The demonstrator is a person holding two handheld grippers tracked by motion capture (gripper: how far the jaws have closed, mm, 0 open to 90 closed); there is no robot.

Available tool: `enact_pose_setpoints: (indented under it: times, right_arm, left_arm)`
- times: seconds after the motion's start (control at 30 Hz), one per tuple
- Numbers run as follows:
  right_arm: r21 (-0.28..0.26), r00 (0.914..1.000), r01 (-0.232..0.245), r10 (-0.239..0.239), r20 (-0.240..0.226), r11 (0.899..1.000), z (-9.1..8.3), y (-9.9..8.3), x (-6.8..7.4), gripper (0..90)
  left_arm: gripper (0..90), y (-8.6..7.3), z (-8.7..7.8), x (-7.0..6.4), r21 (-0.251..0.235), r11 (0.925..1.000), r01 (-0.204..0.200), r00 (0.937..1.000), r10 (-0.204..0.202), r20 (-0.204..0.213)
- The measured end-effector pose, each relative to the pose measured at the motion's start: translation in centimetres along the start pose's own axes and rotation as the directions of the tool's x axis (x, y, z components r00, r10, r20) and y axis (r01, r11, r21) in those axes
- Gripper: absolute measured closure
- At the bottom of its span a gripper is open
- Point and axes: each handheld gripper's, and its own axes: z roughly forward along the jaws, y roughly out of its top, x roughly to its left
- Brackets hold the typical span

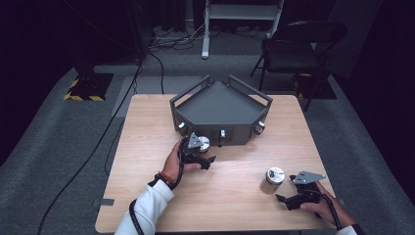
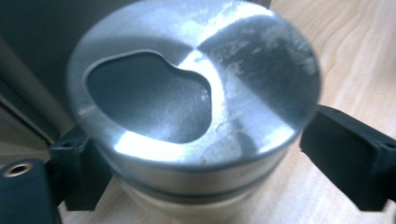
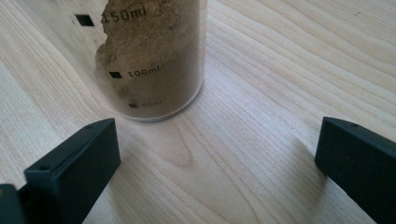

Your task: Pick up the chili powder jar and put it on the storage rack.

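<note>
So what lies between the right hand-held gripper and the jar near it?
Bare wooden table between the right hand-held gripper and jar, in the right gripper view.

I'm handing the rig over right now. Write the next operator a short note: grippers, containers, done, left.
Left gripper: jaws around a metal-lidded jar in front of the grey tray; whether they press it is unclear.
Right gripper: open, holding nothing, near the table's right front.
Second jar: upright just ahead of it, outside the jaws, brown powder inside, marks at 50, 100, 150 ml.
Done: nothing on the tray.
Left: probably place both jars.
</note>
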Motion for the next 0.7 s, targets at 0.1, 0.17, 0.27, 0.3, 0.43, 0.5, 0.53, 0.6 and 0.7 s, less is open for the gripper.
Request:
enact_pose_setpoints:
  times: [0.1,0.17,0.27,0.3,0.43,0.5,0.53,0.6,0.7]
  right_arm:
    - [-0.002,1.0000,0.000,0.000,0.000,1.000,0.00,-0.05,0.00,0.0]
    - [-0.002,1.0000,0.000,0.000,0.000,1.000,0.00,-0.05,0.00,0.0]
    - [-0.002,1.0000,0.000,0.000,0.000,1.000,0.00,-0.05,-0.01,0.0]
    - [-0.002,1.0000,0.000,0.000,0.000,1.000,0.00,-0.03,-0.01,0.0]
    - [0.001,1.0000,0.001,-0.001,-0.001,1.000,0.00,0.02,-0.02,0.0]
    - [0.001,1.0000,0.001,-0.001,-0.001,1.000,0.00,0.02,-0.02,0.0]
    - [0.000,1.0000,0.001,-0.001,-0.001,1.000,0.00,0.00,-0.02,0.0]
    - [-0.002,1.0000,0.001,-0.001,-0.001,1.000,0.00,-0.04,-0.01,0.0]
    - [-0.003,1.0000,0.000,0.000,-0.001,1.000,0.00,-0.07,-0.01,0.0]
  left_arm:
    - [21.3,-0.31,-0.01,0.19,-0.015,0.9997,0.018,0.9998,-0.018,-0.007]
    - [27.7,-0.79,-0.16,0.52,-0.036,0.9988,0.035,0.9993,-0.035,-0.011]
    - [30.3,-0.93,-0.07,0.54,-0.038,0.9989,0.027,0.9996,-0.027,-0.012]
    - [30.5,-0.94,-0.01,0.45,-0.041,0.9991,0.015,0.9997,-0.016,-0.016]
    - [31.1,-1.02,0.15,0.47,-0.048,0.9988,0.006,0.9999,-0.007,-0.014]
    - [31.4,-0.98,0.18,0.42,-0.048,0.9988,0.003,0.9999,-0.004,-0.016]
    - [31.4,-1.03,0.25,0.52,-0.055,0.9984,0.010,0.9999,-0.011,-0.012]
    - [31.5,-0.91,0.22,0.42,-0.050,0.9987,0.013,0.9998,-0.014,-0.015]
    - [31.6,-0.74,0.13,0.45,-0.042,0.9990,0.012,0.9999,-0.013,-0.007]
